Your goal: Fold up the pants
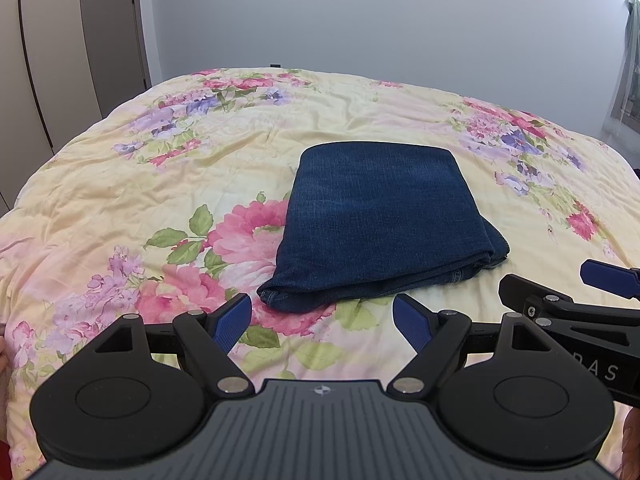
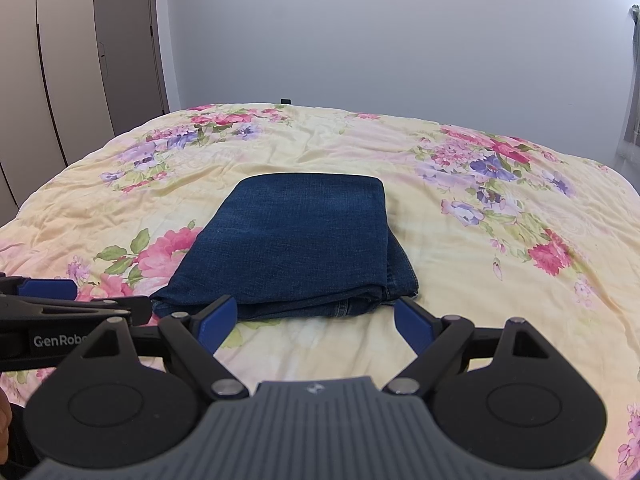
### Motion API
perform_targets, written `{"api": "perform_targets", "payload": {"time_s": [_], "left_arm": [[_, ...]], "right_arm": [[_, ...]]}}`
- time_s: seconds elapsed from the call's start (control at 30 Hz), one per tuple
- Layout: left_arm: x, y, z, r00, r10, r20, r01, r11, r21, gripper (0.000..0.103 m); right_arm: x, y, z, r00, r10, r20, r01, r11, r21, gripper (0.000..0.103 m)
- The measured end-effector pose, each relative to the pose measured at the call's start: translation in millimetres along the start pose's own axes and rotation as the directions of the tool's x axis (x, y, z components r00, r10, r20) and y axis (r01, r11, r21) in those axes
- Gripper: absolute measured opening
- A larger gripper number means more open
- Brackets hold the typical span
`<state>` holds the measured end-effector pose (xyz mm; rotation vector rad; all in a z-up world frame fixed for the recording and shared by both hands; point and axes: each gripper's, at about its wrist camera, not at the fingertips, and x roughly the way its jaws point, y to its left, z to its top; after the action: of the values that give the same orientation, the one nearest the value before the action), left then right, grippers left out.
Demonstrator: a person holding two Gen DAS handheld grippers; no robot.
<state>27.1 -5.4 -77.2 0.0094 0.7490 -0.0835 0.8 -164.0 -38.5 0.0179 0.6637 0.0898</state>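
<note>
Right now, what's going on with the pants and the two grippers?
A person holds two handheld grippers over a bed with a floral quilt. The blue jeans lie on the quilt already folded into a compact stack, with layered edges facing the cameras. The left gripper and right gripper are both open, empty and just short of the jeans' near edge, touching nothing. The fold looks finished or nearly so.

We look forward from both wrists, side by side, low and near over the bed [image 1: 120,184]; both views share the pants [image 1: 380,216].
</note>
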Motion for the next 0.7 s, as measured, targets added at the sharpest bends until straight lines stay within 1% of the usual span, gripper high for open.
{"api": "perform_targets", "payload": {"time_s": [0.7], "left_arm": [[1.8, 0.1, 0.3, 1.000, -0.002, -0.004, 0.002, 1.000, 0.000, 0.094]], "right_arm": [[-0.7, -2.5, 0.6, 1.000, 0.000, -0.001, 0.000, 1.000, 0.000, 0.082]]}}
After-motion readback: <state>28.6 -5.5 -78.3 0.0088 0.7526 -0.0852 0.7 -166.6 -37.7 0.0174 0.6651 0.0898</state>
